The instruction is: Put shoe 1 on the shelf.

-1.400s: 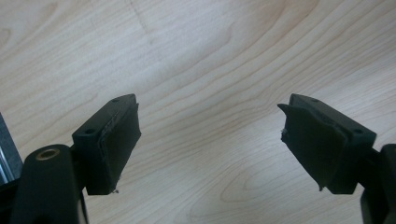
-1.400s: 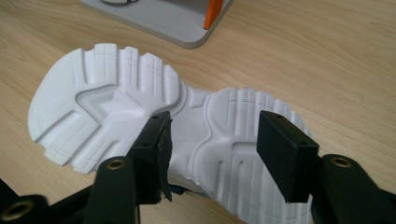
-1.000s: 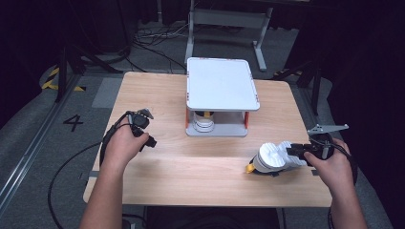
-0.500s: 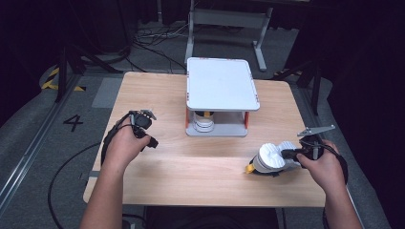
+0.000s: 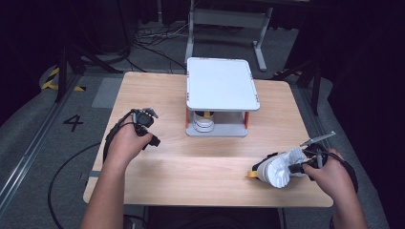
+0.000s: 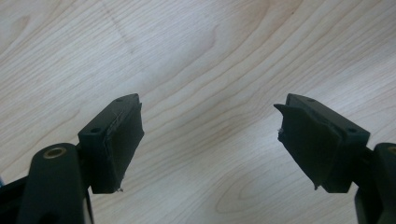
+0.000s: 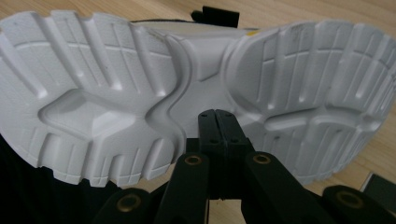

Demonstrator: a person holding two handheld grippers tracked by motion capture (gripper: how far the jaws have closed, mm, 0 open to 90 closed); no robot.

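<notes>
Dark floor with cables and a taped numeral surrounds the pale wooden table (image 5: 200, 167), which carries little. At its left side the left gripper (image 5: 143, 119) hangs over bare wood in the person's left hand (image 5: 126, 143); in the left gripper view its jaws stand wide apart with nothing between them, only wood grain beneath.

Toward the middle and far edge stands a white two-tier rack with short orange posts (image 5: 222, 90), and a small white round object (image 5: 204, 123) sits on its lower level (too shadowed to name).

Near the front right corner lies the white chunky-soled sneaker with black upper and a yellow tab (image 5: 274, 169), tipped on its side so the tread faces the right gripper (image 5: 298, 167). In the right gripper view the jaws are pressed together at the lower edge of the sole (image 7: 196, 88); whether they pinch any of the rubber I cannot tell, since they meet flat with no material visible between them.

The shoe should be light and fairly stiff through the lugged sole, softer in the upper. That broad sole is too wide to span, so the collar or heel tab looks the better place to grip; a pinch on the sole rim alone may slip.
</notes>
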